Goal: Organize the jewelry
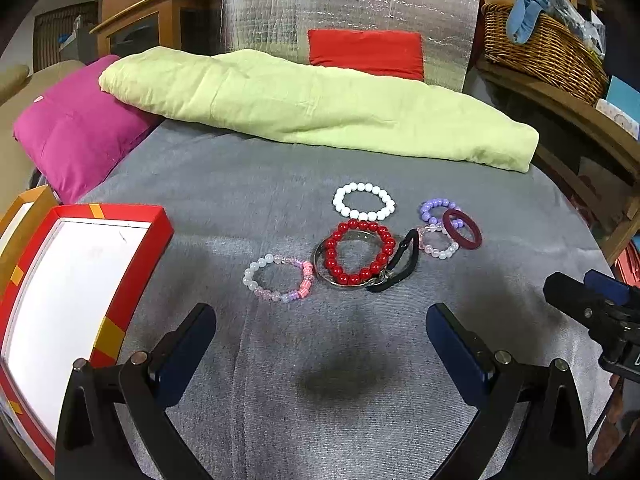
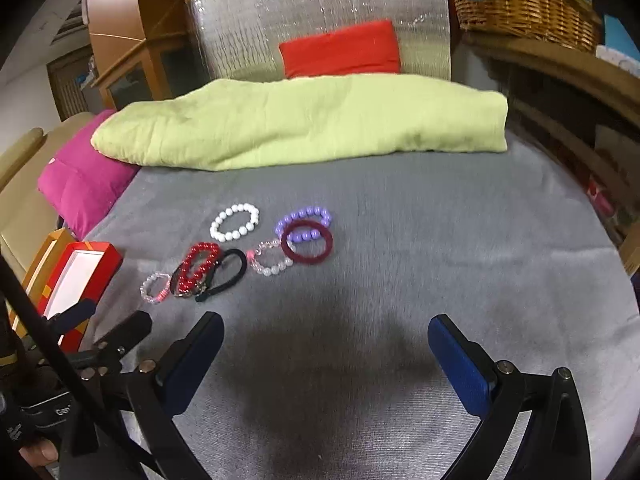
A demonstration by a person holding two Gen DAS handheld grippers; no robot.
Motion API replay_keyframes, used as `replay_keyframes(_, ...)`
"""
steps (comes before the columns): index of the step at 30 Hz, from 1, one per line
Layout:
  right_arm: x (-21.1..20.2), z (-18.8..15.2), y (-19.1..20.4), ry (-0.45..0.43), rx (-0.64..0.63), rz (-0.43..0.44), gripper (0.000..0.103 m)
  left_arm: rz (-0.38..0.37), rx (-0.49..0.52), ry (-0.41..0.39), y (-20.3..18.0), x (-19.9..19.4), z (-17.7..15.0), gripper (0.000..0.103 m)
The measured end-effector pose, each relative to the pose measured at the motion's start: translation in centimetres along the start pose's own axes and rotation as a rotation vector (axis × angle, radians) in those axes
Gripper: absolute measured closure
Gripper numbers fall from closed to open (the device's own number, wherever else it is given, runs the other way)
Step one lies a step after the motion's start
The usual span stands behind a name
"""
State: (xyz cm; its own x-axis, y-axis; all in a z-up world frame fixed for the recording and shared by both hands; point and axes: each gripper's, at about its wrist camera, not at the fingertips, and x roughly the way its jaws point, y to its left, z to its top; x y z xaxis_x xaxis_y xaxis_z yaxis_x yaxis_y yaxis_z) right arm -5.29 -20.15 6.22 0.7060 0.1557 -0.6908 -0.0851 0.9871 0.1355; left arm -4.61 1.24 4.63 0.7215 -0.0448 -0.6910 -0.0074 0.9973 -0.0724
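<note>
Several bracelets lie in a cluster on the grey cloth: a white bead one, a red bead one over a silver bangle, a pink-and-clear bead one, a black band, a purple bead one, a maroon ring and a clear pink one. A red-rimmed box with white lining stands at the left. My left gripper is open and empty, just short of the cluster. My right gripper is open and empty, nearer than the bracelets.
A folded light-green cloth lies across the back of the surface, with a magenta cushion at the back left and a red cushion against a silver foil panel. A wicker basket sits on a wooden shelf at the right.
</note>
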Motion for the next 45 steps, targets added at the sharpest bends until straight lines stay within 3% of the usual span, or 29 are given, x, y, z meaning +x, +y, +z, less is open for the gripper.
replay_keyframes(45,0.0,-0.2,1.4,-0.008,-0.069,-0.035,0.0,0.026,-0.018,0.004,-0.8,0.2,0.6,0.0)
